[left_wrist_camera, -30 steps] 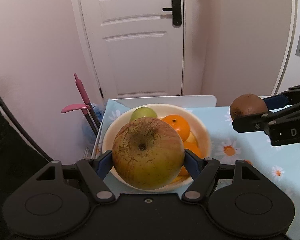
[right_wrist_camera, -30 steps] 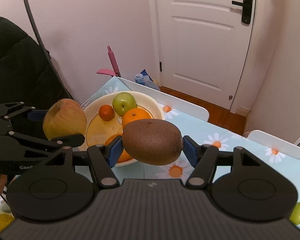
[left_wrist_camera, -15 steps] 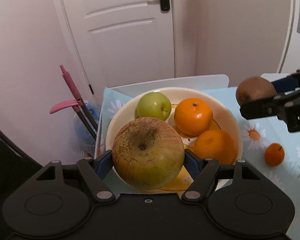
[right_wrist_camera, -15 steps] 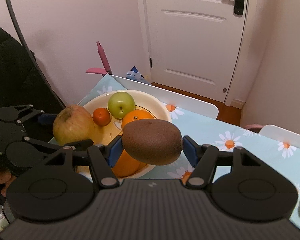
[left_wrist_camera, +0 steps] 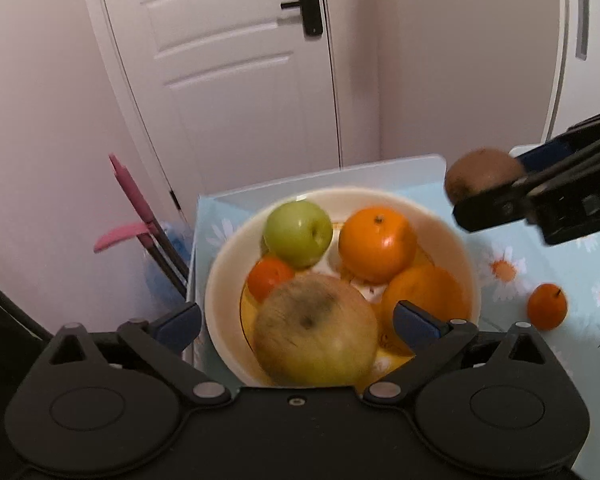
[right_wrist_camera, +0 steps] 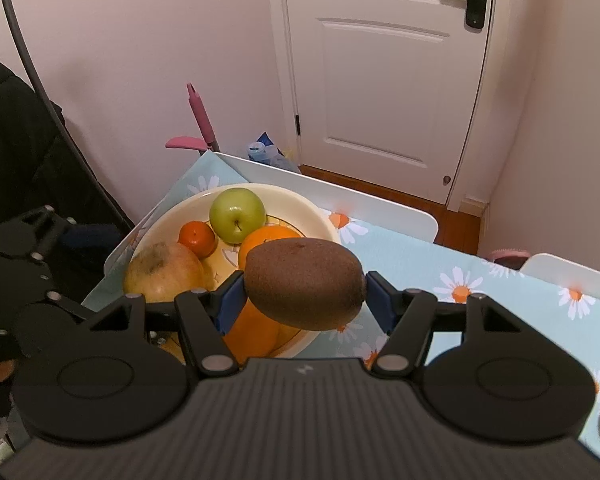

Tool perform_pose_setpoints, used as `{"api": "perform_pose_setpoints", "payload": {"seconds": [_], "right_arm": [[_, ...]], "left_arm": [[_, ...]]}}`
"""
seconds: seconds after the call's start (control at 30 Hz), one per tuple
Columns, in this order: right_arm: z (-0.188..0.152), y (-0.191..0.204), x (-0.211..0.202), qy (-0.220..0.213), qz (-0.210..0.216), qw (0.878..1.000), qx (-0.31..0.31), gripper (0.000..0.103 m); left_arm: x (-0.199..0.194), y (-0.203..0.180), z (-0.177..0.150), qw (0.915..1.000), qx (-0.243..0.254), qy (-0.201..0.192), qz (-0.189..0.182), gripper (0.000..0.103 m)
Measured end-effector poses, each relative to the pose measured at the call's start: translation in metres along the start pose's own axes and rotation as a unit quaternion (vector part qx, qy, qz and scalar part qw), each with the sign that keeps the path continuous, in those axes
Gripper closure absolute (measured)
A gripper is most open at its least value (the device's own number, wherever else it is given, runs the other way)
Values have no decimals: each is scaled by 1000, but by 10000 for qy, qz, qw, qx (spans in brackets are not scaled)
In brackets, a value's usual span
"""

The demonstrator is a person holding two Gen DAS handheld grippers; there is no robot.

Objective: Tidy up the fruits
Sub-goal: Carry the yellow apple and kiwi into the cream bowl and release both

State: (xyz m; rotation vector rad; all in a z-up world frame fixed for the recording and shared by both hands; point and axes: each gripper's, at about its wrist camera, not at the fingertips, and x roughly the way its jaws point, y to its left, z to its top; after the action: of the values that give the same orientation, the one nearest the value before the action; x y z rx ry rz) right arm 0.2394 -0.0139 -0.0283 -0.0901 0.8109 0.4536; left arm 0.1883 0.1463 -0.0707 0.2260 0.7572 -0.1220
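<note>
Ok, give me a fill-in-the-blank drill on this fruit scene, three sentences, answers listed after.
1. The right claw is shut on a brown ____.
2. The left claw has its jaws opening around the big yellowish apple, whose pads stand clear of it, over the cream ____.
3. One small orange fruit lies outside the bowl on the daisy-print ____.

Missing words: kiwi; bowl; tablecloth

Russet apple (left_wrist_camera: 316,330) in bowl (left_wrist_camera: 220,280), kiwi (right_wrist_camera: 304,284) gripped
</note>
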Motion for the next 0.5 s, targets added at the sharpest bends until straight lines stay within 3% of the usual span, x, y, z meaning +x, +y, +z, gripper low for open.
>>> {"api": "perform_pose_setpoints", "payload": {"seconds": [0.5], "right_arm": [[15, 3, 14, 194, 284, 9989, -318, 24]], "left_arm": [[-34, 5, -3, 9987, -417, -14, 282, 0]]}}
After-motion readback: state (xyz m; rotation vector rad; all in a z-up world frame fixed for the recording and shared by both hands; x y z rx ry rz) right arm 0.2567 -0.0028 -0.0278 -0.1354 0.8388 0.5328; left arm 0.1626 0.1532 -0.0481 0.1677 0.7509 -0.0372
